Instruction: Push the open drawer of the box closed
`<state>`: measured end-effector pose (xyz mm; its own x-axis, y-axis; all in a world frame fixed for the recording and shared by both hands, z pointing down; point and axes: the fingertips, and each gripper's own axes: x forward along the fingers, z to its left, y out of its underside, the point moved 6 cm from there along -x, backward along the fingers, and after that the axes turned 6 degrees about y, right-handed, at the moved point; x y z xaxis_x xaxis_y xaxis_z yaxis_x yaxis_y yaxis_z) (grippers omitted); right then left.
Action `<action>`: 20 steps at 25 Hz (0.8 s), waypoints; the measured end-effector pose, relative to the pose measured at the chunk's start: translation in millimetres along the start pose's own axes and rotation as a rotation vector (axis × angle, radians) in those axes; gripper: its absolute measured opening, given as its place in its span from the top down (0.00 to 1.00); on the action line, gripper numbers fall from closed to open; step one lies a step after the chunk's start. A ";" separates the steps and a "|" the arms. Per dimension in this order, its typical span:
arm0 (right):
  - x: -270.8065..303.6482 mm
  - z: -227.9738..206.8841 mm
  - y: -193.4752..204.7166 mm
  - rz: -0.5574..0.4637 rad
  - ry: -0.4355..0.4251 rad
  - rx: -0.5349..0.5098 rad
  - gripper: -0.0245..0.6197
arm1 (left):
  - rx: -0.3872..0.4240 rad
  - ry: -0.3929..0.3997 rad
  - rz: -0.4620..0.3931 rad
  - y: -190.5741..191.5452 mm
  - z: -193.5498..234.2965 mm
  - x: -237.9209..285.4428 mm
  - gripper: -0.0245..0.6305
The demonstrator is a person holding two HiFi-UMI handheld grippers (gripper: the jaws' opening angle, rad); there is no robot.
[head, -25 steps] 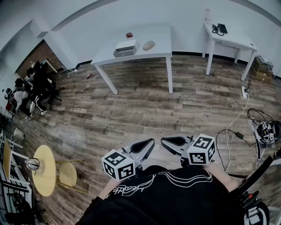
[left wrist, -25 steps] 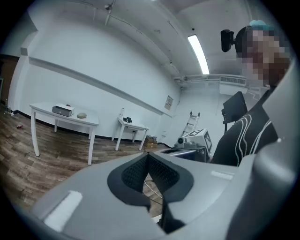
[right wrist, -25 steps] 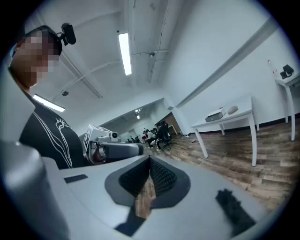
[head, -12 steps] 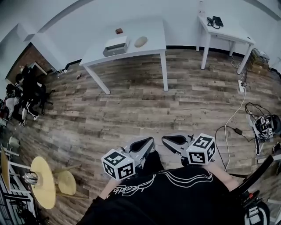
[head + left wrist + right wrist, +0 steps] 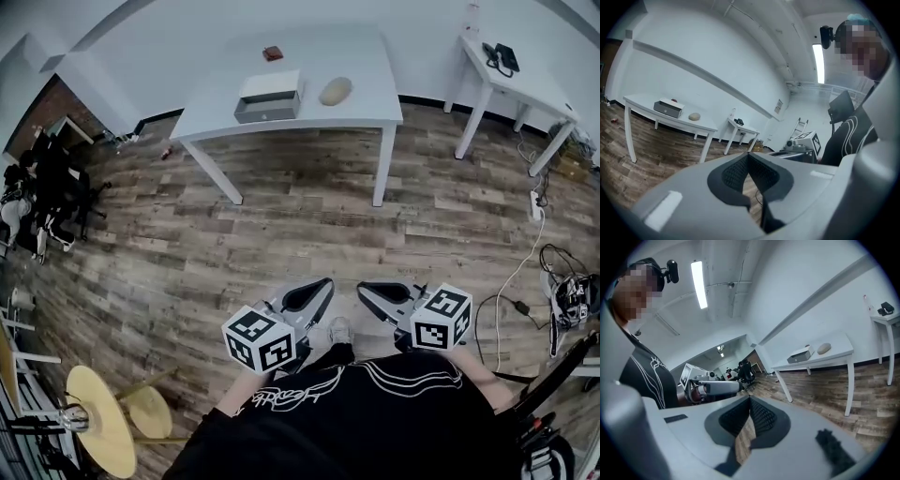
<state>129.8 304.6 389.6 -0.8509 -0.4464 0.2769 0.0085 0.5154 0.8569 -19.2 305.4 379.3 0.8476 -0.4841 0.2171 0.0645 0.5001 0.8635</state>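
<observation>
The box (image 5: 267,97), white on top with a grey front, stands on a white table (image 5: 375,103) far across the room; at this distance I cannot tell how its drawer stands. It also shows small in the left gripper view, box (image 5: 668,108), and in the right gripper view, box (image 5: 800,354). Both grippers are held close to the person's body over the wooden floor, far from the table. The left gripper (image 5: 324,284) (image 5: 748,154) is shut and empty. The right gripper (image 5: 364,289) (image 5: 750,398) also has its tips together with nothing between them.
On the same table lie a beige oval thing (image 5: 335,91) and a small red thing (image 5: 273,53). A second white table (image 5: 525,89) stands at the right. Cables (image 5: 525,272) lie on the floor at the right; round yellow tables (image 5: 98,427) and office chairs (image 5: 52,183) stand at the left.
The table with the box now appears larger and further right in the head view. Both grippers stay shut in front of the body.
</observation>
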 end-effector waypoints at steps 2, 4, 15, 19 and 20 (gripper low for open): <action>37.6 -18.3 -30.3 -0.011 0.003 -0.009 0.95 | 0.001 0.002 -0.013 -26.5 40.7 1.7 0.95; 68.5 -32.9 -59.3 -0.023 0.011 -0.025 0.95 | 0.003 -0.003 -0.033 -52.3 75.8 3.5 0.95; 141.2 -73.7 -125.6 -0.053 0.014 -0.109 0.95 | 0.017 0.047 -0.091 -109.8 156.6 15.8 0.95; 158.9 -96.1 -135.7 -0.050 -0.003 -0.097 0.95 | 0.005 0.025 -0.092 -117.2 182.0 19.8 0.95; 164.2 -103.5 -138.0 -0.049 -0.008 -0.092 0.95 | 0.004 0.019 -0.089 -119.4 189.4 22.1 0.95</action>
<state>43.3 84.5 361.8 -0.8554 -0.4638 0.2306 0.0147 0.4233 0.9059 -107.9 99.0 367.2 0.8484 -0.5128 0.1310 0.1377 0.4528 0.8809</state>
